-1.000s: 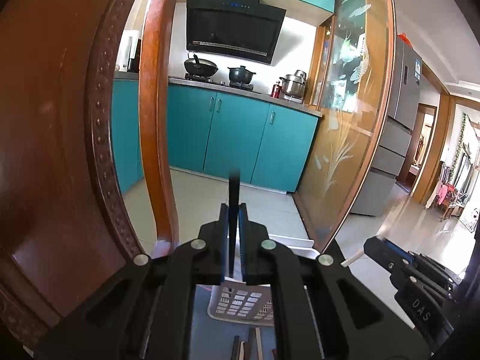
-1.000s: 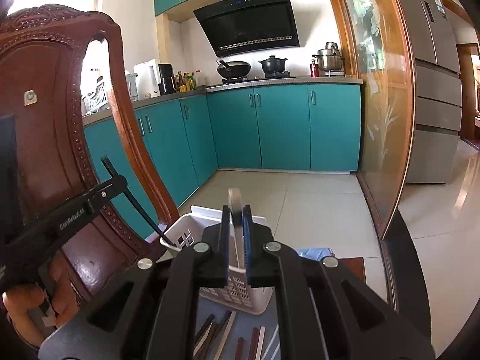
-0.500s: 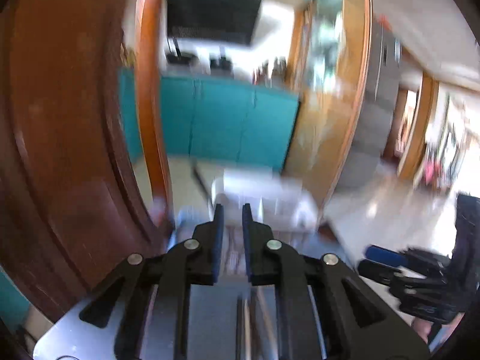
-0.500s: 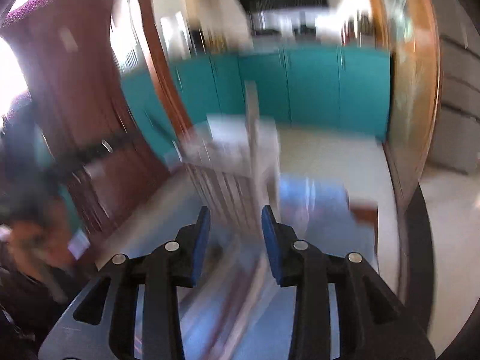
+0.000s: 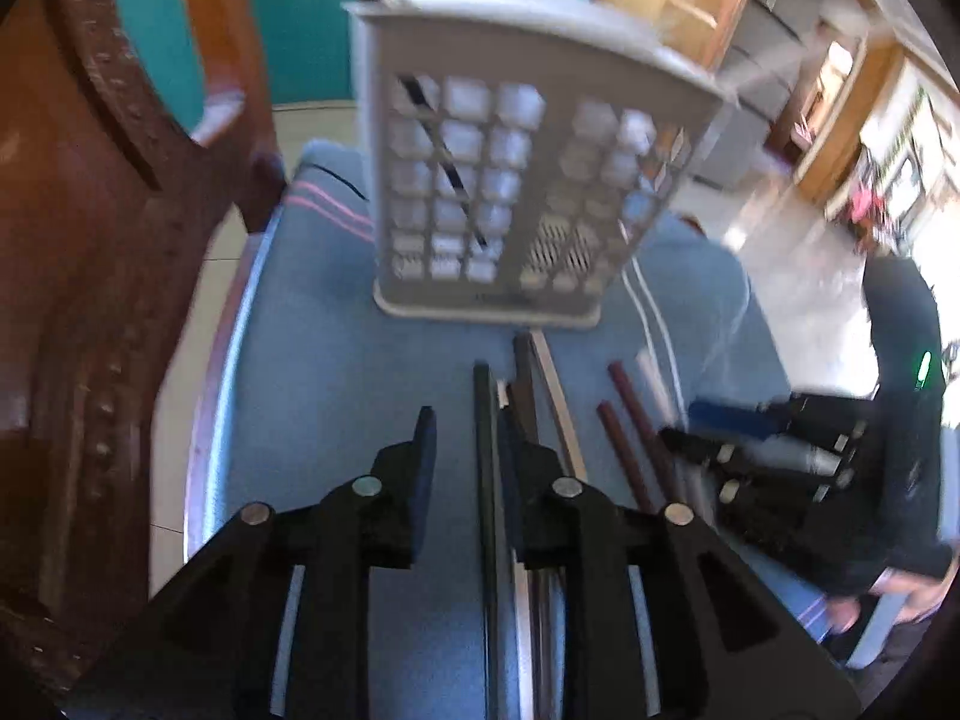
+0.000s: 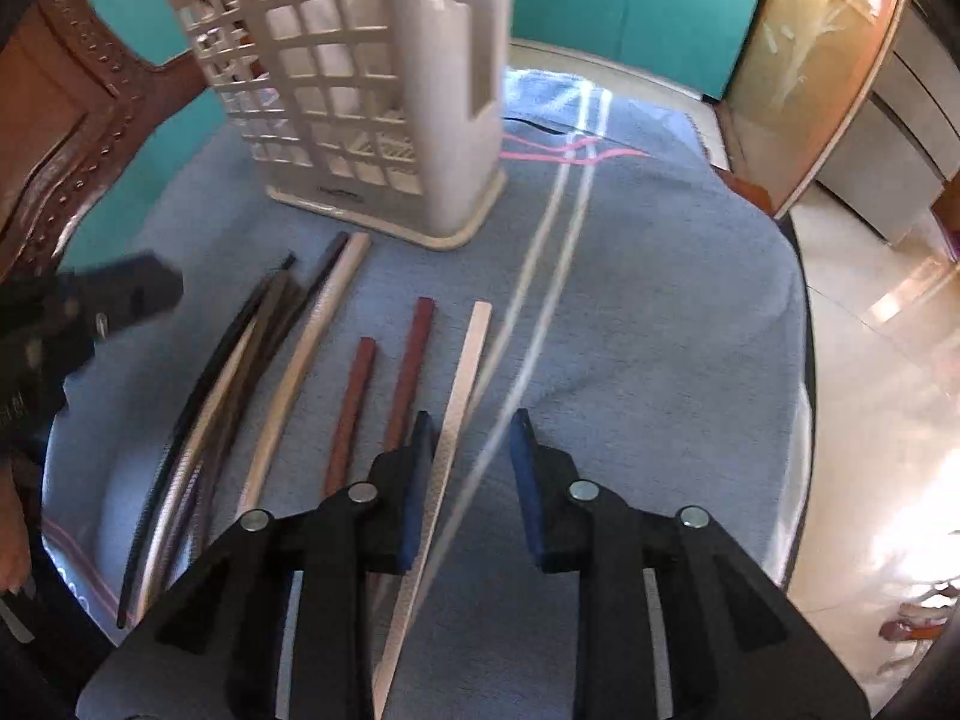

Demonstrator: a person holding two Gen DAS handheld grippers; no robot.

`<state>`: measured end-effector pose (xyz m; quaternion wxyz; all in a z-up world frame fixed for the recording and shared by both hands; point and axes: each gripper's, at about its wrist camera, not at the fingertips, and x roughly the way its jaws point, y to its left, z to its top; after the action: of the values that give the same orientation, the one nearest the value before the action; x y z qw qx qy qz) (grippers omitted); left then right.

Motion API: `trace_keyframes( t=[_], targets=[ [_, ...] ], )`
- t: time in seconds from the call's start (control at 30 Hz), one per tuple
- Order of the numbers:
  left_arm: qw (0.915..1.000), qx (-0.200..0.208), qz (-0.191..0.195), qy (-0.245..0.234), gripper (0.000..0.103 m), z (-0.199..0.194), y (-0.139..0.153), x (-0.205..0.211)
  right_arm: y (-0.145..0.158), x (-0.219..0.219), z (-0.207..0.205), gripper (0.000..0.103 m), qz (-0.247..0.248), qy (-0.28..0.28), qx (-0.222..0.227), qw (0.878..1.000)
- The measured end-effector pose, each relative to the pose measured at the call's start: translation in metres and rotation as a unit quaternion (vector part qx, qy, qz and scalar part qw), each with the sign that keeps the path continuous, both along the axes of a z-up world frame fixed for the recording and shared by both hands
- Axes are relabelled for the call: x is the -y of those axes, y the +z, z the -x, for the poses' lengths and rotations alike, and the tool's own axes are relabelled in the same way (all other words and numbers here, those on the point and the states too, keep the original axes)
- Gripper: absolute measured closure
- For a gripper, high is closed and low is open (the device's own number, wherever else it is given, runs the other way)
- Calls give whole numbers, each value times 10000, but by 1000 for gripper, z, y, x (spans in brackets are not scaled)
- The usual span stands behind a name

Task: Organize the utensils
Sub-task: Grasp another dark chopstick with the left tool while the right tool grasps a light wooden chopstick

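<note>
A white lattice utensil holder [image 5: 510, 180] stands on the blue cloth [image 5: 336, 372], with a black chopstick [image 5: 438, 144] inside it; it also shows in the right wrist view [image 6: 372, 90]. Several chopsticks lie loose in front of it. My left gripper [image 5: 465, 426] is open and low over the cloth, with a black chopstick [image 5: 485, 468] lying between its jaws. My right gripper [image 6: 471, 438] is open over a silver chopstick [image 6: 456, 414]. Two red-brown chopsticks [image 6: 402, 378] and a bundle of dark and pale ones [image 6: 252, 372] lie to its left.
A carved wooden chair back [image 5: 90, 240] stands at the left table edge. The round table's rim [image 6: 804, 396] curves on the right, with tiled floor beyond. The other gripper [image 5: 780, 444] shows at the right of the left wrist view.
Both grippers let go of the chopsticks they held upright over the holder, opened, and dropped low to the loose chopsticks on the cloth.
</note>
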<state>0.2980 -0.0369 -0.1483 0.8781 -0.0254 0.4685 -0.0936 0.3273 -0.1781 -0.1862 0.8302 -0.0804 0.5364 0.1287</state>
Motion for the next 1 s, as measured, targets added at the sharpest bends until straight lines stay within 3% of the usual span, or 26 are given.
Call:
trace_keyframes(
  t=[0.13, 0.27, 1.0],
  targets=[
    [9993, -171, -303, -96, 81, 4, -17, 12, 1, 14, -7, 82, -57, -171, -15, 9998],
    [9989, -373, -292, -45, 81, 1, -30, 10, 2, 18, -13, 81, -105, -230, -36, 9997],
    [9975, -257, -657, -70, 75, -1, -48, 29, 1, 11, -6, 81, 72, -186, 124, 9997]
  ],
)
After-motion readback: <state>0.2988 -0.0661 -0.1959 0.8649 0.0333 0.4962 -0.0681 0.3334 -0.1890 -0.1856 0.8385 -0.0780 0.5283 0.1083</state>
